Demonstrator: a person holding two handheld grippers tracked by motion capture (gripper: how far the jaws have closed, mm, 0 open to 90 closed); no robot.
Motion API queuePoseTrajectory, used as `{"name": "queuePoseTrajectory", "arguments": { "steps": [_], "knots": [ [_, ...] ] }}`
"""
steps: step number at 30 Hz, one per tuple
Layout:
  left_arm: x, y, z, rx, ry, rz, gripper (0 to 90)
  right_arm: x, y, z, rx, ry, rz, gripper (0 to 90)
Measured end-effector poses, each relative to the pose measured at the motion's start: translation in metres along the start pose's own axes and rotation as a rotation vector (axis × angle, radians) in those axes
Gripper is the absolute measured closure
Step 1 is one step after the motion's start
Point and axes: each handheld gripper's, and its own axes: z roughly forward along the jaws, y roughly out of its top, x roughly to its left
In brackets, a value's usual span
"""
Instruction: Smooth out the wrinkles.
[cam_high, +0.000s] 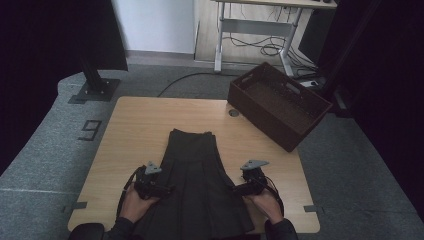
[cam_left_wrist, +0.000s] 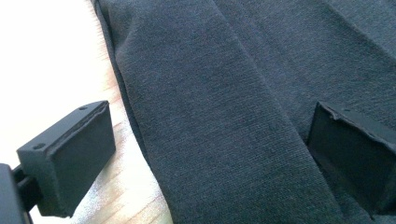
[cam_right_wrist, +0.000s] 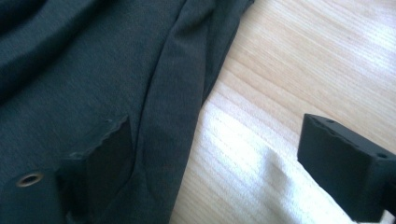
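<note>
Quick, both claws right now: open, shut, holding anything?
Left claw: open, straddling the edge of the dark skirt, not gripping it.
Right claw: open, straddling the skirt's other edge, holding nothing.

A dark grey pleated skirt (cam_high: 195, 185) lies flat on the wooden tabletop (cam_high: 135, 130), narrow waistband pointing away, wide hem spread toward the near edge, pleats running lengthwise.

Looking dim and murky from above, with black corners swallowing the edges. Glaring white on the table (cam_left_wrist: 42, 56) in both gripper views, washing out wood grain; blurring slightly on the near dark skirt (cam_right_wrist: 93, 60).
</note>
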Motion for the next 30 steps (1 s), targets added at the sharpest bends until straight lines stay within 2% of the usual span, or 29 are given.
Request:
{"name": "queuePoseTrajectory", "arguments": {
  "steps": [6, 13, 21, 24, 30],
  "knots": [
    [-0.001, 0.0, 0.0, -0.001, 0.003, -0.004, 1.1, -0.002, 0.015, 0.003, -0.013, 0.009, -0.021, 3.3],
    [-0.001, 0.0, 0.0, -0.001, 0.005, -0.006, 1.1, -0.004, 0.039, 0.012, -0.033, 0.023, -0.018, 0.8],
    [-0.001, -0.001, 0.0, -0.002, 0.006, -0.007, 1.2, -0.004, 0.074, 0.029, -0.028, 0.003, -0.022, 6.1],
    [-0.001, -0.001, 0.0, -0.002, 0.006, -0.007, 1.2, -0.004, 0.087, 0.036, -0.03, 0.012, -0.015, 7.4],
    [-0.001, -0.001, 0.0, -0.002, 0.006, -0.008, 1.2, -0.008, 0.111, 0.057, -0.012, -0.003, -0.013, 11.6]
  ]
}}
